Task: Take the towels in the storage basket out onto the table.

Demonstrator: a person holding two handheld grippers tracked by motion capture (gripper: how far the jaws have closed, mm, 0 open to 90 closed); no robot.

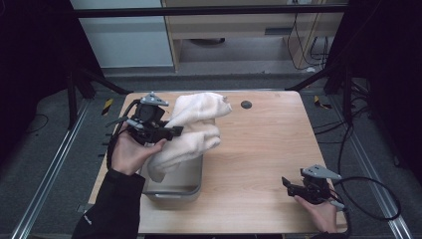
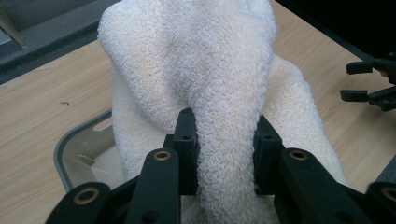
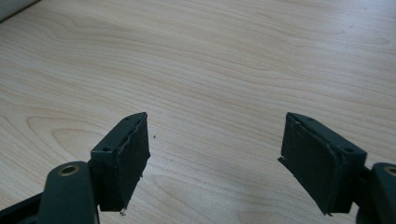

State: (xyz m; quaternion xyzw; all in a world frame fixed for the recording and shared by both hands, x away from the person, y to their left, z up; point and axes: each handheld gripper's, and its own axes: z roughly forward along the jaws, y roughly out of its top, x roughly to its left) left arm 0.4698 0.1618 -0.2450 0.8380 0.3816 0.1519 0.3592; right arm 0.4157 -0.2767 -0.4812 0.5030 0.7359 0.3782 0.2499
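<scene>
Table centre: bare wood on the table (image 1: 259, 149), open from 12 to 6 o'clock.
Left side, 9 o'clock: blocked by the grey tray (image 1: 174, 191) and the white towel (image 1: 194, 127) bunched over its far end.
Left gripper (image 1: 171, 133): jaws pinched on a fold of the towel, which walls off its front.
Right gripper (image 1: 287, 185): at 4 o'clock, jaws wide apart with bare wood between and ahead.
12 o'clock: a small dark round spot (image 1: 246, 104) near the far edge, just beside the towel.
</scene>
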